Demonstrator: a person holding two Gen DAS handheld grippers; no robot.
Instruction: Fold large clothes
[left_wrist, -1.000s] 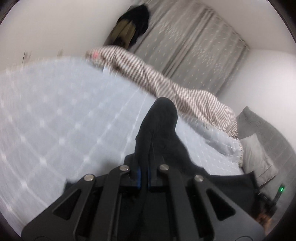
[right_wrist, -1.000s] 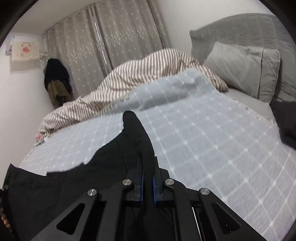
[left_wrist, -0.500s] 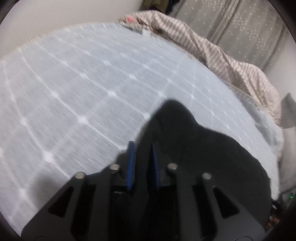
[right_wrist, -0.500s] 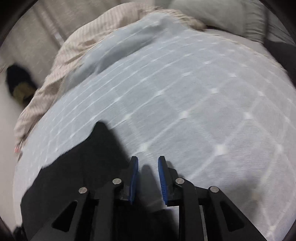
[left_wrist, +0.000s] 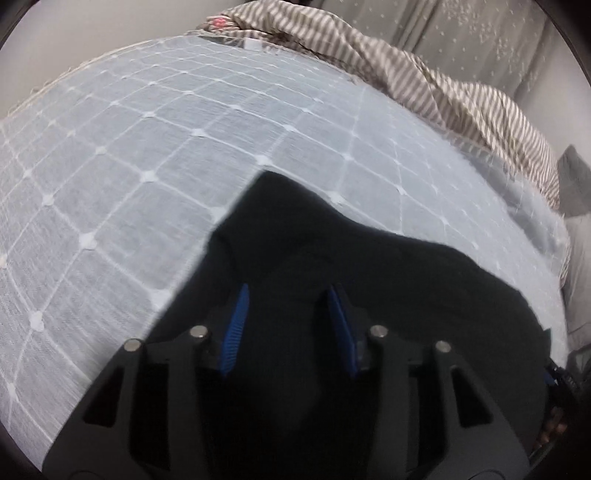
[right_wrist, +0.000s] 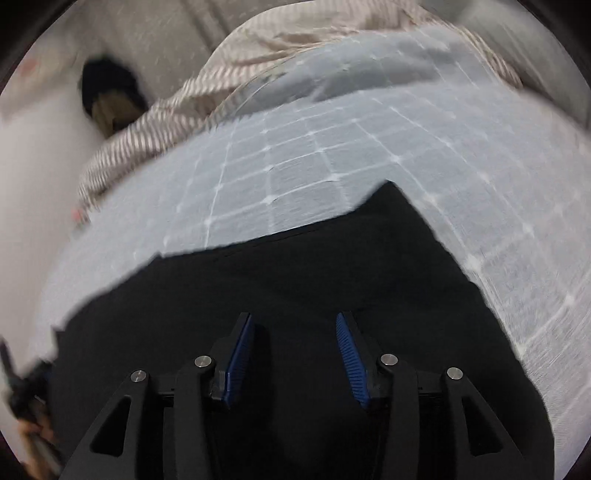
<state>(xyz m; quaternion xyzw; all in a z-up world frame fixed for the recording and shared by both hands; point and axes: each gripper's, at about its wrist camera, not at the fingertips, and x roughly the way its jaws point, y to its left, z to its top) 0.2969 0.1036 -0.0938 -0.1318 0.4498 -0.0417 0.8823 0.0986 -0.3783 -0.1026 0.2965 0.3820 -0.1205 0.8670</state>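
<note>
You have just let go: a second ago each of your grippers was pinched tight on a raised fold of the black garment, and half a second ago the jaws were only starting to part, whereas now both stand wide apart with nothing between them. Your left gripper hovers over the dark cloth with its blue pads clear of it, and your right gripper does the same in its own view. The garment lies spread on the light blue quilted bedspread, one corner pointing up the bed toward the striped duvet bunched along the far edge. In the right view its far edge runs fairly straight to a sharp corner; that frame is motion-blurred, so you cannot be sure the cloth lies quite flat. This release probably means one fold or laying-out is finished, and your next job would be choosing fresh edges to grasp for the following fold.
</note>
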